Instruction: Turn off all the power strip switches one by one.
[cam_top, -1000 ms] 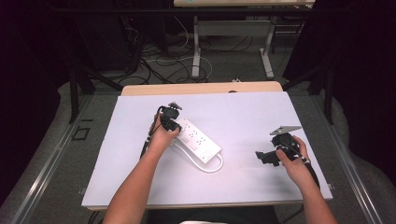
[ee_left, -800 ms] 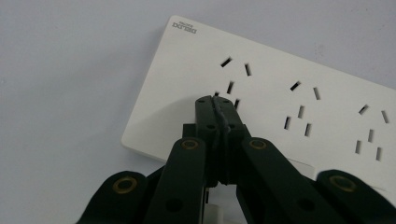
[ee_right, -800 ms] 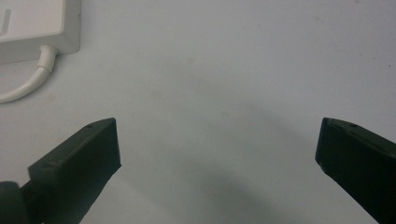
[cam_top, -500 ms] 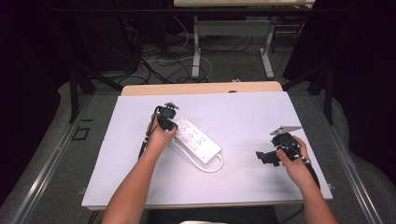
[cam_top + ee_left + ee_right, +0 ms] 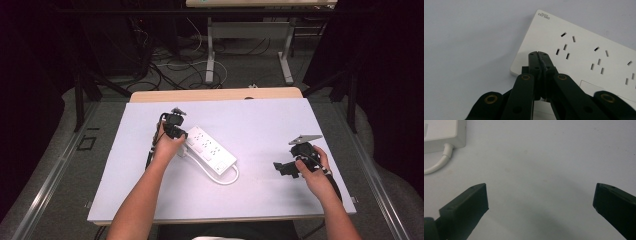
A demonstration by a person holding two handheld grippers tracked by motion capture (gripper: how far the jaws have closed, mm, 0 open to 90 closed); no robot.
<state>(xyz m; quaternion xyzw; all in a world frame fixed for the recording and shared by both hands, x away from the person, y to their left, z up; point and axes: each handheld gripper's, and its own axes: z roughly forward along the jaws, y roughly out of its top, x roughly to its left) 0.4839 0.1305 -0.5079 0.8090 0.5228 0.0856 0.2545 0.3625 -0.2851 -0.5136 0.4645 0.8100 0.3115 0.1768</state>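
Note:
A white power strip (image 5: 211, 150) with several sockets lies slantwise on the pale table (image 5: 260, 125), its white cable (image 5: 231, 177) looping off its near end. My left gripper (image 5: 179, 133) is at the strip's far left end. In the left gripper view the gripper (image 5: 539, 53) is shut with nothing seen between the jaws, its tips over the end of the strip (image 5: 584, 55) by the first sockets. My right gripper (image 5: 283, 168) rests low at the table's right, away from the strip. In its own view the gripper (image 5: 541, 192) stands wide open over bare table, with the strip's corner (image 5: 444, 132) and cable (image 5: 436, 167) at top left.
The table's wooden far edge (image 5: 215, 94) borders a floor with loose cables (image 5: 170, 65) and desk legs (image 5: 210, 50). A dark frame (image 5: 80, 90) stands off the table's left corner. Bare tabletop lies between the strip and my right gripper.
My left gripper has shifted slightly left and away along the strip's far end. The right gripper has held still.

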